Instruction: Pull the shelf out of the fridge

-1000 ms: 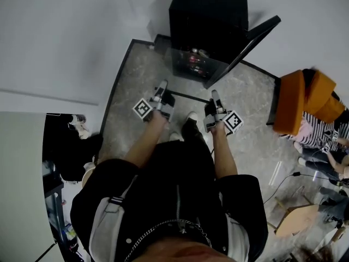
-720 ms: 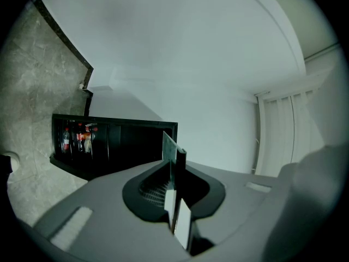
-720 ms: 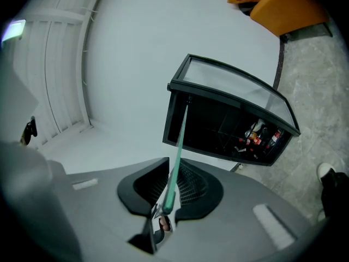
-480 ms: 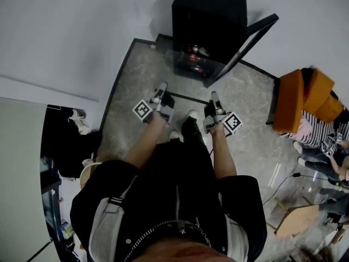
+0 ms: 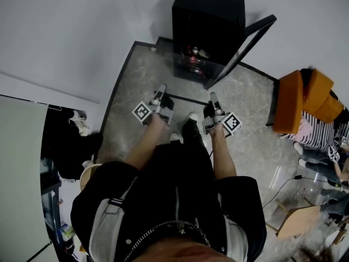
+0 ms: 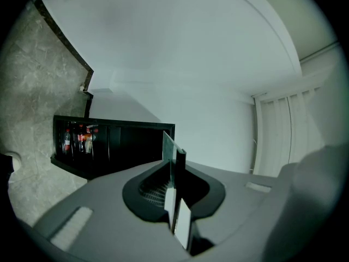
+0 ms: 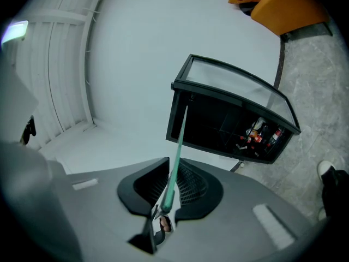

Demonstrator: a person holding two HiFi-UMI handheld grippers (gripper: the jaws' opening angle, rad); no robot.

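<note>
Grippers hold the glass shelf (image 5: 192, 81) up in the air in front of the fridge (image 5: 210, 21). The left gripper (image 5: 162, 87) has one side of it and the right gripper (image 5: 214, 97) has the other side.

Only the head view shows the whole pane. It lies flat, and you can see the floor (image 5: 136, 91) through it. Its near edge is a dark line running from one gripper to the other. Its two sides run away toward the open front of the fridge. I cannot tell which way it is longer.

The two gripper views show just the thin edge. In the left gripper view the edge is a pale strip, and the fingers (image 6: 182, 227) are squeezed shut on it. In the right gripper view the edge is a thin green line pointing at the fridge, and those fingers pinch it tight too. In both views the fridge sits further back than the grippers.

The gripper views show the bottles (image 7: 262, 132) inside the fridge, some with red on them. In the head view they are only tiny bright dots.

The fridge door (image 5: 245, 45) is swung open on the right. Only the head view shows the orange chair (image 5: 305, 100) and a person in a striped top (image 5: 316, 132) sitting low beside it.
</note>
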